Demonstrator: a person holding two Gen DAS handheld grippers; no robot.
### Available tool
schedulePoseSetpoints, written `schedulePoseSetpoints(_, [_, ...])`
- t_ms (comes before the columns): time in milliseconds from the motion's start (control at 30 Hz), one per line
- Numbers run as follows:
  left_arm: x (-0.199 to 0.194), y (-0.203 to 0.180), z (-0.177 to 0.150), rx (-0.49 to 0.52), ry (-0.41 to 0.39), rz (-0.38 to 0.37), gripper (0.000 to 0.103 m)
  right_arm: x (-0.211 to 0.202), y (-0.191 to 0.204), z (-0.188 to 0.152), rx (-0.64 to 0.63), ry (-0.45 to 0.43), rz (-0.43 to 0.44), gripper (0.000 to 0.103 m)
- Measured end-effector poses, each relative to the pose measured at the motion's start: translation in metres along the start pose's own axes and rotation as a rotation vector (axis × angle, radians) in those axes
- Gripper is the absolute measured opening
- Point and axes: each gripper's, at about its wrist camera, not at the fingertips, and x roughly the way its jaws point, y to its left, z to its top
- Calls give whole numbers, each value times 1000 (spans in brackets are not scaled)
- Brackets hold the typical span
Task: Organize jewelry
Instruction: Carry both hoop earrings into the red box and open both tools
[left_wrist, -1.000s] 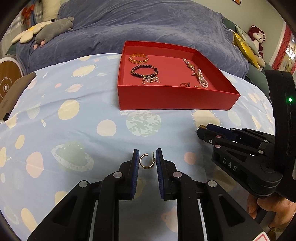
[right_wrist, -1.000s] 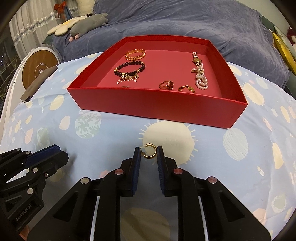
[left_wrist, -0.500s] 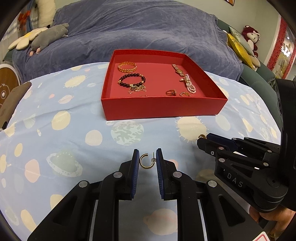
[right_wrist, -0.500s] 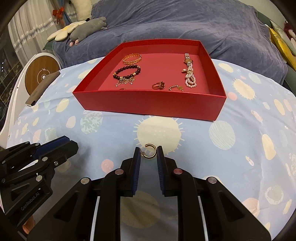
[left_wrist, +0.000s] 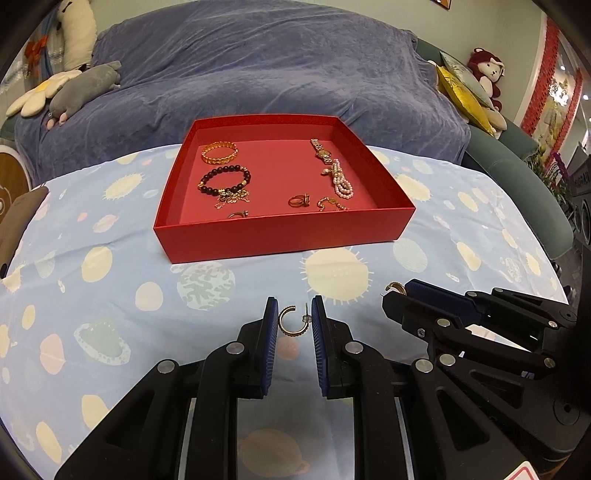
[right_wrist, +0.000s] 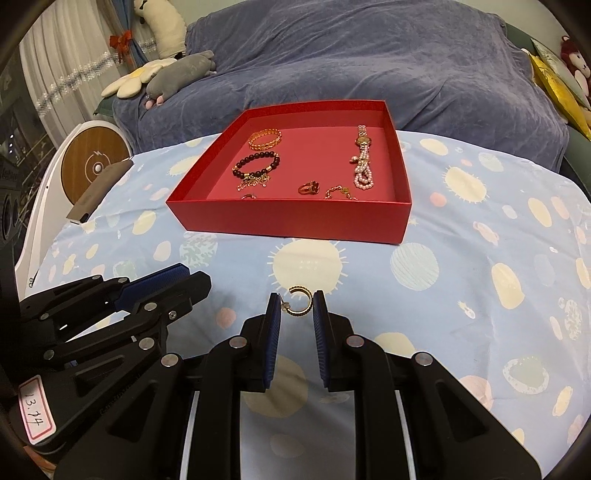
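Note:
A gold hoop earring (left_wrist: 291, 322) is pinched between the blue pads of my left gripper (left_wrist: 294, 320), above the spotted cloth. My right gripper (right_wrist: 297, 308) is shut on a second gold hoop earring (right_wrist: 300, 301); that earring also shows at the right gripper's tip in the left wrist view (left_wrist: 396, 287). Ahead lies an open red box (left_wrist: 280, 236) (right_wrist: 291, 219) holding a gold bangle (left_wrist: 218, 153), a dark bead bracelet (left_wrist: 223, 180), a pearl bracelet (left_wrist: 341, 182), a gold watch (left_wrist: 320, 150), rings and a chain.
The box sits on a light blue cloth with planet and sun prints (left_wrist: 110, 258). Behind it is a sofa under a blue-grey throw (left_wrist: 258, 74), with plush toys at the left (left_wrist: 74, 92) and cushions at the right (left_wrist: 465, 92). A round wooden-faced device (right_wrist: 94, 166) stands left.
Both grippers have pulled back and risen with their earrings, so the red box looks smaller and farther off. The grips have not changed.

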Motion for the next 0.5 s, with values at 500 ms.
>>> schedulePoseSetpoints(500, [-16, -9, 37, -40, -80, -34, 15, -27, -10, 31, 41, -82, -7, 17])
